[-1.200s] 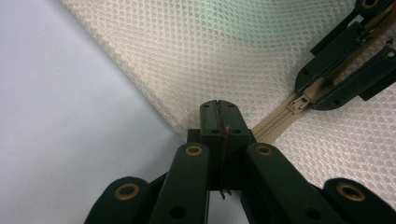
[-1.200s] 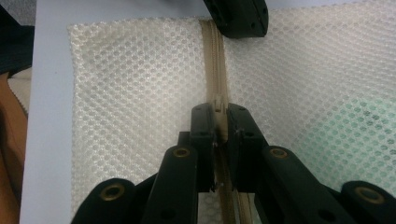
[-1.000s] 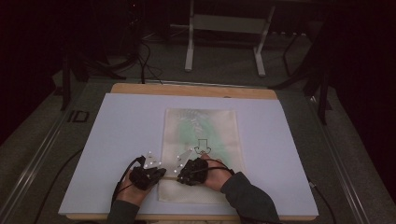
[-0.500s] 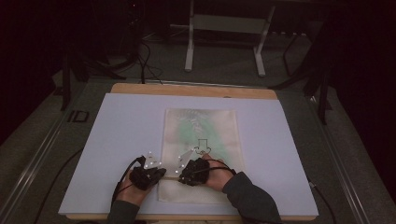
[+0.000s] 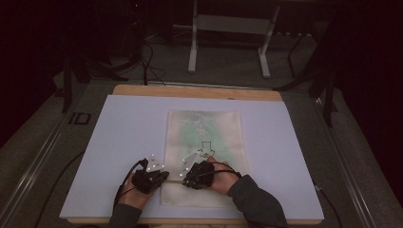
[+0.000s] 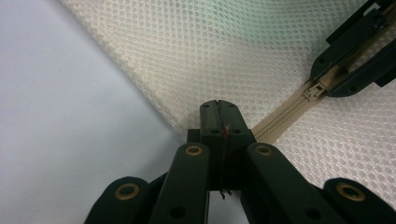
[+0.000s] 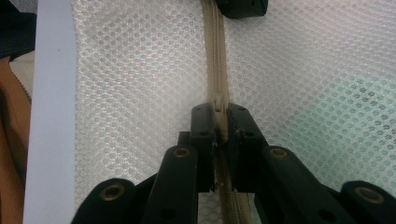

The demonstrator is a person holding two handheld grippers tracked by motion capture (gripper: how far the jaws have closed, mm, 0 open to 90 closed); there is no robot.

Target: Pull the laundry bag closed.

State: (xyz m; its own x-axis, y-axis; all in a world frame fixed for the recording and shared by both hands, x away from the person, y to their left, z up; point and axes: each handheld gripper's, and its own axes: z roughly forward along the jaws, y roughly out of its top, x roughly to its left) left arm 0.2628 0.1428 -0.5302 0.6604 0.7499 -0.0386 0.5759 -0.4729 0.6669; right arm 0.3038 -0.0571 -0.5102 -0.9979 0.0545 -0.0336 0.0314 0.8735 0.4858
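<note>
Mesh zip bag [image 5: 204, 142]: light, limp, flat on bench [image 5: 119, 142]. Left claw [image 6: 218, 108] pinches bag's edge; right claw [image 7: 219, 116] clamps zipper pull [image 7: 218, 103], the best hold.

My left gripper [image 6: 218, 109] and right gripper [image 7: 219, 122] are matt black plastic with brass-coloured rivets. The bag [image 6: 243, 51] is cream cloth mesh, rough with tiny holes, something green showing through it. Its zipper [image 7: 216, 56] is beige woven tape with a fine-toothed seam. The mat [image 5: 119, 137] looks smooth, matt, pale; the table [image 5: 142, 90] edge is wood.
</note>
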